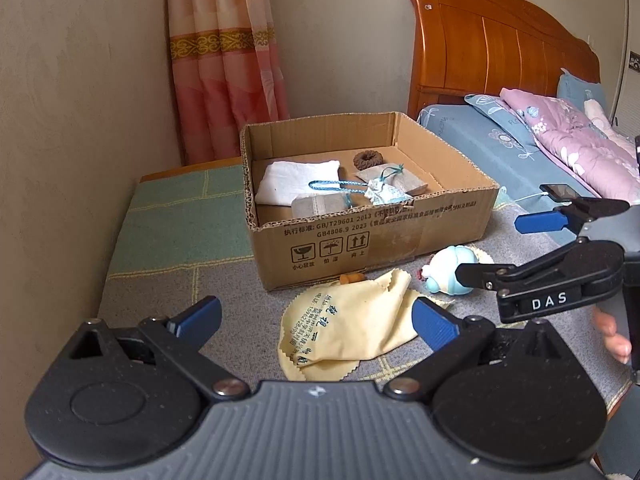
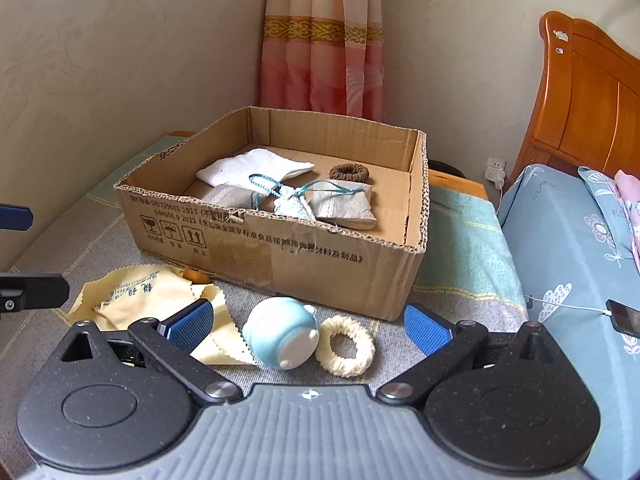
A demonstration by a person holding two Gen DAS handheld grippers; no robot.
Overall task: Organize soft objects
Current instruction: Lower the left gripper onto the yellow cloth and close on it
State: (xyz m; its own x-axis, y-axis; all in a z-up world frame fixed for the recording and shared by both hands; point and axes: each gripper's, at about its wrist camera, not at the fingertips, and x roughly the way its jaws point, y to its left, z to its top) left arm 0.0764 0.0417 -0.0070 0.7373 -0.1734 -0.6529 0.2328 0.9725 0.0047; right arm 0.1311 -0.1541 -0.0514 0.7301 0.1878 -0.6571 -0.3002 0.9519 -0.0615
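Looking along my right gripper [image 2: 308, 326], I see its blue-padded jaws spread as wide as they go, nothing pinched between them. Framed between the pads, on the grey cloth-covered table [image 2: 460, 280], lie a pale blue and white soft toy [image 2: 278, 338] and, just beside it on the right, a cream woven ring [image 2: 346, 344]. A yellow cleaning cloth [image 2: 152, 300] with printed blue lettering lies crumpled to the left, partly behind the left pad.

Behind these stands an open cardboard box [image 2: 320, 256]. Inside it I can make out a folded white cloth [image 2: 256, 168], a brown scrunchie [image 2: 350, 172], two grey sachets [image 2: 344, 200] and a small blue patterned pouch [image 2: 292, 206] with a teal cord.

From my left gripper [image 1: 316, 318], jaws also spread apart and holding nothing, the yellow cloth sits just ahead between the pads, with the box beyond it. My right gripper enters this view from the right edge, over the toy.

A bed with a wooden headboard [image 1: 500, 48] and blue sheet stands to the right; a pink curtain [image 1: 224, 60] hangs behind.
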